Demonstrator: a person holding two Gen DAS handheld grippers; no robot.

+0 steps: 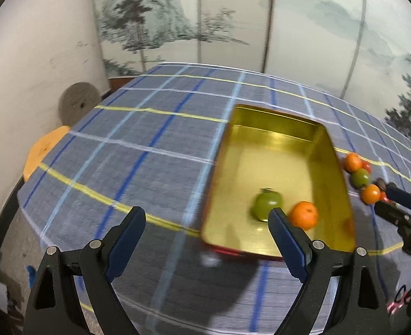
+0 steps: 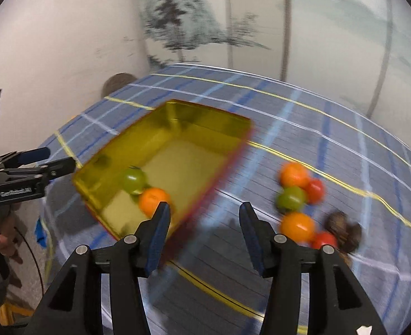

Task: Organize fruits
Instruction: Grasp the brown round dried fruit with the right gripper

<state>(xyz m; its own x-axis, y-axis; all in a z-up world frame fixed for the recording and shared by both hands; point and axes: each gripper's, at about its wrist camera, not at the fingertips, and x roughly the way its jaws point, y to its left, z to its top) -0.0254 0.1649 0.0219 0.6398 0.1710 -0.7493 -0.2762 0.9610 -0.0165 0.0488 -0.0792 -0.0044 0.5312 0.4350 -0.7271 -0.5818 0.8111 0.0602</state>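
Partly done: gold tin [image 2: 177, 128], mid-frame, holds a green fruit [image 2: 134, 180] and an orange [image 2: 153, 198]. Loose fruit cluster [image 2: 297, 195] waits lower right on the cloth. Left gripper [image 1: 206, 229] and right gripper [image 2: 204, 220] both spread, empty.

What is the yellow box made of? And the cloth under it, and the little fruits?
The box looks like thin metal, a tin: its gold inside is shiny and mirrors the green fruit and orange fruit. The tablecloth looks like woven fabric, matte with checked lines. The fruits seem smooth and glossy with bright highlights, maybe plastic, maybe real; the blur leaves that open.
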